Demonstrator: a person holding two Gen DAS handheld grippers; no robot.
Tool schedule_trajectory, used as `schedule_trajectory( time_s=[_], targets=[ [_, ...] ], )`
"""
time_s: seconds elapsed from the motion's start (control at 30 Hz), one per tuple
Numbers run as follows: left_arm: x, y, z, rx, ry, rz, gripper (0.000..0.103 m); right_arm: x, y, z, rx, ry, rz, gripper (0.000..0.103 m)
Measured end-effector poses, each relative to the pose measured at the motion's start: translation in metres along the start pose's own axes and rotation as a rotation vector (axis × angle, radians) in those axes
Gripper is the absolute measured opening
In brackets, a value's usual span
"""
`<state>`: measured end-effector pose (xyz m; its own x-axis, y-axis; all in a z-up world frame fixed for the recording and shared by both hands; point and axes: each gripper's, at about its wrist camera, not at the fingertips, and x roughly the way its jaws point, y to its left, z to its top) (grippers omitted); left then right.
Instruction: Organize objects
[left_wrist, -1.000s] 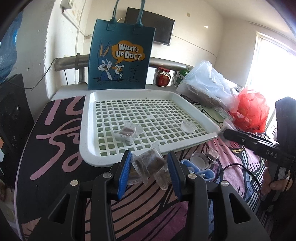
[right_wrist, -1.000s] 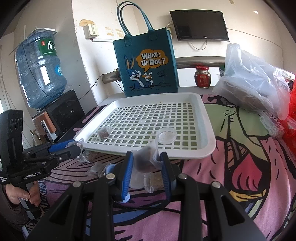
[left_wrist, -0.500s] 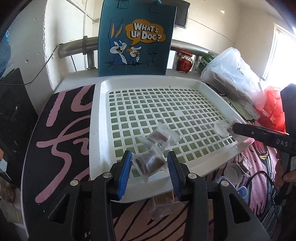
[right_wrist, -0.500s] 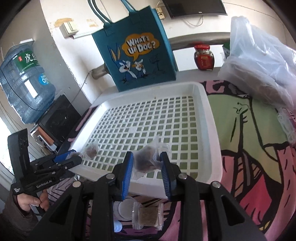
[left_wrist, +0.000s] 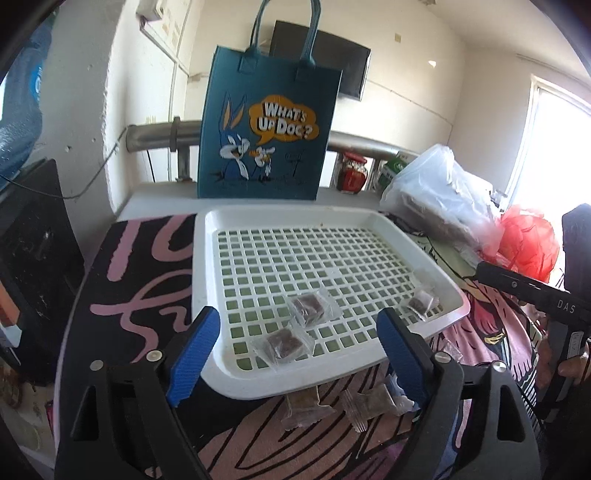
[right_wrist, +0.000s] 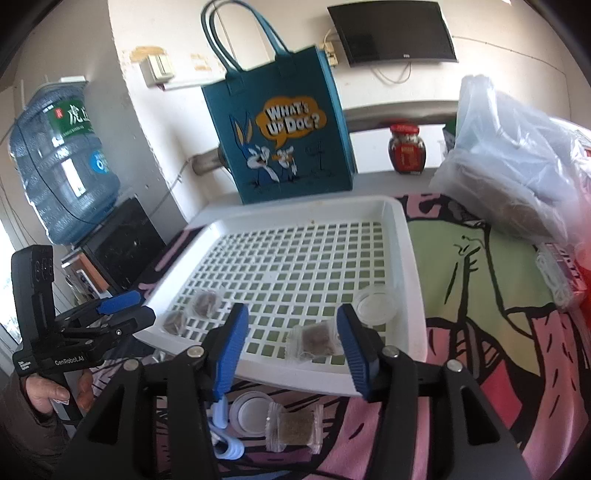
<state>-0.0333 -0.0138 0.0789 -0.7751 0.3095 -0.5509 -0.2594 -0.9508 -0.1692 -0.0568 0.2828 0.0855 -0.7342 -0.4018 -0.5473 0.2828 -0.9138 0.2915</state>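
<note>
The right gripper (right_wrist: 291, 345) is seen with its jaws spread wide over the near edge of a white perforated tray (right_wrist: 408, 236). A wrapped brown cube (right_wrist: 314, 339) is laid on the grid between the jaws, touching neither, with a clear round lid (right_wrist: 375, 306) just beside it — both in the tray's near right corner. Two more wrapped cubes (right_wrist: 192, 310) are placed at the near left corner, close to the left gripper (right_wrist: 122, 306), whose jaws are parted. Below the tray, on the patterned worktop (right_wrist: 476, 295), another wrapped cube (right_wrist: 293, 428) and a white cap (right_wrist: 249, 411) are found.
</note>
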Motion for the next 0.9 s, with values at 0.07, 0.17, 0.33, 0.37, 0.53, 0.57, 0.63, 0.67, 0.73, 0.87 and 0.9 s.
schedule_trajectory(
  time_s=[0.07, 0.17, 0.33, 0.37, 0.53, 0.57, 0.63, 0.67, 0.73, 0.87, 0.9],
  targets=[
    [-0.016, 0.003, -0.001, -0.005, -0.035, 0.012, 0.095, -0.024, 0.002, -0.002, -0.001, -0.054, 0.013, 0.058],
    [-0.025, 0.008, -0.013, -0.016, -0.013, 0.003, 0.095, -0.042, 0.006, -0.010, -0.028, -0.070, 0.005, 0.058],
    [-0.009, 0.000, -0.043, 0.003, 0.105, 0.014, 0.095, -0.031, 0.007, -0.037, -0.038, 0.041, -0.012, 0.058],
    [-0.005, -0.001, -0.049, 0.001, 0.128, 0.012, 0.095, -0.025, 0.008, -0.043, -0.044, 0.070, -0.021, 0.058],
    [0.018, -0.004, -0.057, 0.002, 0.187, 0.032, 0.095, 0.000, 0.013, -0.062, -0.093, 0.189, -0.053, 0.058],
    [0.022, -0.003, -0.056, -0.005, 0.197, 0.037, 0.095, 0.004, 0.013, -0.064, -0.099, 0.202, -0.066, 0.058],
    [0.034, 0.001, -0.053, -0.032, 0.226, 0.052, 0.094, 0.008, 0.013, -0.065, -0.105, 0.212, -0.089, 0.056],
    [0.037, 0.003, -0.052, -0.047, 0.235, 0.052, 0.090, 0.010, 0.012, -0.065, -0.103, 0.215, -0.094, 0.054],
    [0.045, 0.007, -0.050, -0.084, 0.248, 0.042, 0.081, 0.015, 0.010, -0.065, -0.100, 0.226, -0.102, 0.048],
    [0.052, 0.005, -0.048, -0.080, 0.261, 0.043, 0.047, 0.023, 0.013, -0.066, -0.114, 0.243, -0.102, 0.044],
    [0.052, 0.003, -0.048, -0.073, 0.263, 0.037, 0.035, 0.025, 0.014, -0.065, -0.120, 0.243, -0.101, 0.042]
  ],
)
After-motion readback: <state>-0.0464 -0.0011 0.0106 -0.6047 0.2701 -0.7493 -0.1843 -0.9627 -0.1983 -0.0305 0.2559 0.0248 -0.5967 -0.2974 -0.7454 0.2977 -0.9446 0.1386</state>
